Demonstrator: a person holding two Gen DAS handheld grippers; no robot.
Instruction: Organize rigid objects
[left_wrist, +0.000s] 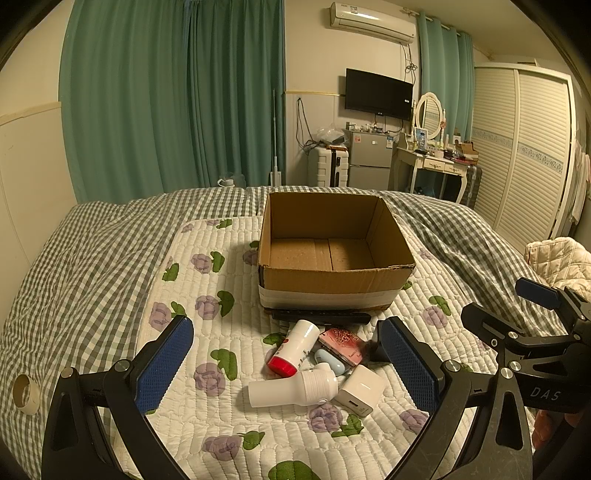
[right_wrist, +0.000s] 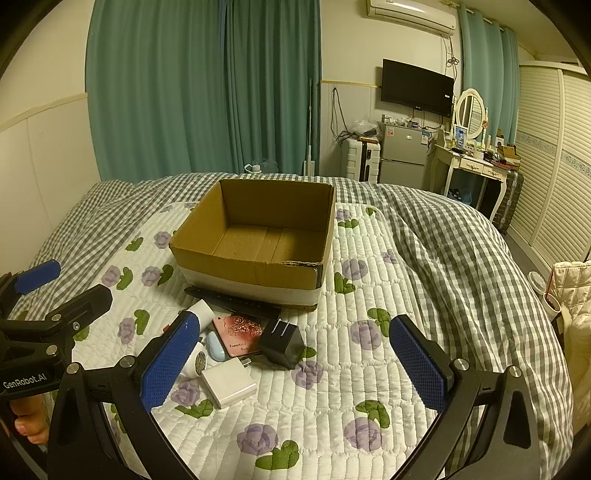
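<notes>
Jaws of our left gripper (left_wrist: 286, 363) and right gripper (right_wrist: 293, 356) both gape wide, holding nothing, above the clutter before the empty cardboard box (left_wrist: 334, 271): white bottle (left_wrist: 291, 387), white charger (right_wrist: 229, 382), black charger (right_wrist: 282, 341).

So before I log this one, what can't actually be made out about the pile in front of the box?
- Long black remote-like bar: its far edge is hidden under the brown cardboard box in both views.
- Black plug adapter: in the left wrist view, mostly behind the left tongs' blue pad.
- White bottle with red cap: in the right wrist view, mostly hidden by the right tongs' pad.
- Lettering on the pink rose-patterned case: too small to read.
</notes>
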